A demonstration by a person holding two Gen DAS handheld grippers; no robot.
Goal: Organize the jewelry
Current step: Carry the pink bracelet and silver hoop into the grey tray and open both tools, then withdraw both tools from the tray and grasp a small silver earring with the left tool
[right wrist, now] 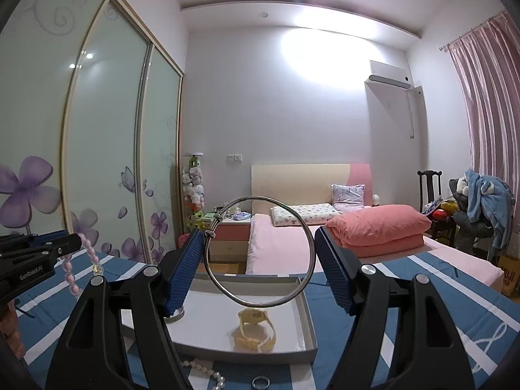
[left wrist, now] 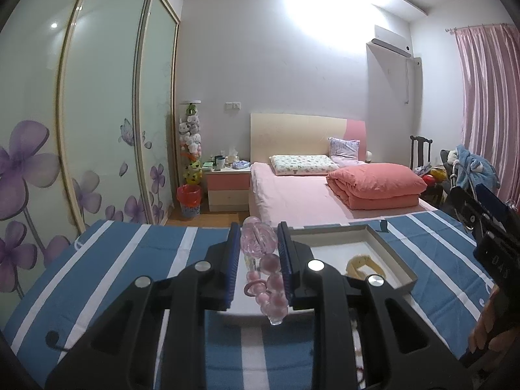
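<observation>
My left gripper (left wrist: 257, 237) is shut on a pink bead bracelet (left wrist: 269, 276) and holds it above the blue striped cloth, just left of the shallow white tray (left wrist: 399, 260). The left gripper (right wrist: 70, 243) and dangling beads (right wrist: 73, 276) also show in the right wrist view. My right gripper (right wrist: 260, 240) is shut on a thin silver bangle (right wrist: 308, 243) and holds it upright over the tray (right wrist: 308, 318). A yellow watch (right wrist: 255, 328) lies in the tray, also seen in the left wrist view (left wrist: 364, 268). The right gripper (left wrist: 481, 208) shows at the right.
A white pearl strand (right wrist: 208, 373) and a small silver ring (right wrist: 261, 382) lie on the striped cloth (right wrist: 422, 292) before the tray. Another silver ring (right wrist: 175, 315) sits in the tray's left part. A pink bed (left wrist: 292, 195) and wardrobe doors (left wrist: 97, 113) lie beyond.
</observation>
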